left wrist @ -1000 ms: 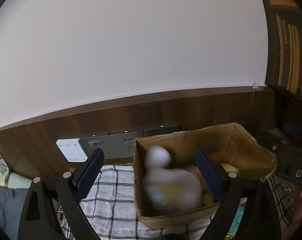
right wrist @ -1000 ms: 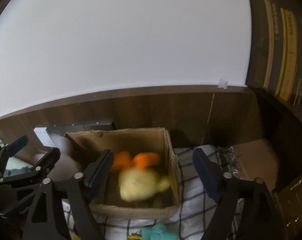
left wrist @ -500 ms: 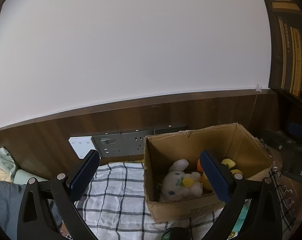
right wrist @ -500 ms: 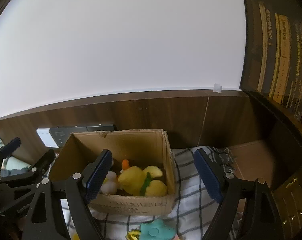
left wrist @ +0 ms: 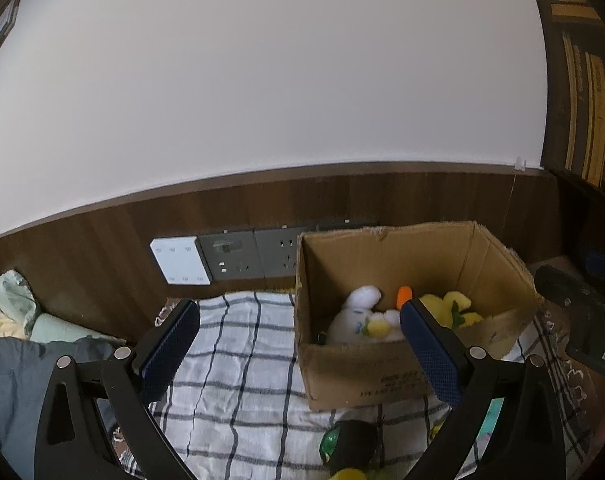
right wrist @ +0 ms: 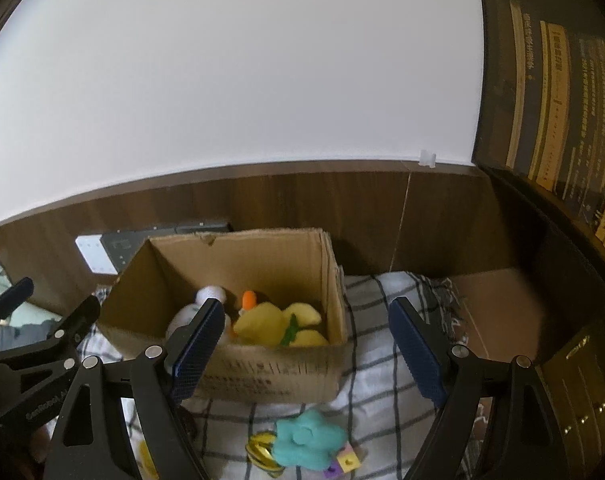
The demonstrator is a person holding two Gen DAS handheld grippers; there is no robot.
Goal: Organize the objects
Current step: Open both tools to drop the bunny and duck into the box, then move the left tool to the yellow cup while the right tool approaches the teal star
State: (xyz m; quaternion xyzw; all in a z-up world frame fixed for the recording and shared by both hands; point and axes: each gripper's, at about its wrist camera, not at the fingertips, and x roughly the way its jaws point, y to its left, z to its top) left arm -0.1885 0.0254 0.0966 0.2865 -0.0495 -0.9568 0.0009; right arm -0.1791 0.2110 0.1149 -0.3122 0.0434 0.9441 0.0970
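On the checked cloth (right wrist: 366, 312), the left gripper (left wrist: 300, 350) hangs wide open and empty beside the cardboard box (right wrist: 262, 376) of plush toys, while the right gripper (right wrist: 302, 350), equally empty and spread, should probably drop squarely over the teal star toy (right wrist: 308, 440) before closing.

White cloth with dark check lines (left wrist: 238, 376) covers the surface, running back to the wood-panelled wall. On it sits an open cardboard box (right wrist: 270, 376), and in front of the box lie a teal star-shaped soft toy (right wrist: 304, 442), a yellow ring (right wrist: 260, 450) touching it, a small purple-yellow block (right wrist: 344, 462) just beside it, and a dark ball with a green spot (left wrist: 344, 446). Bare brown surface (right wrist: 498, 304) shows right of the cloth.
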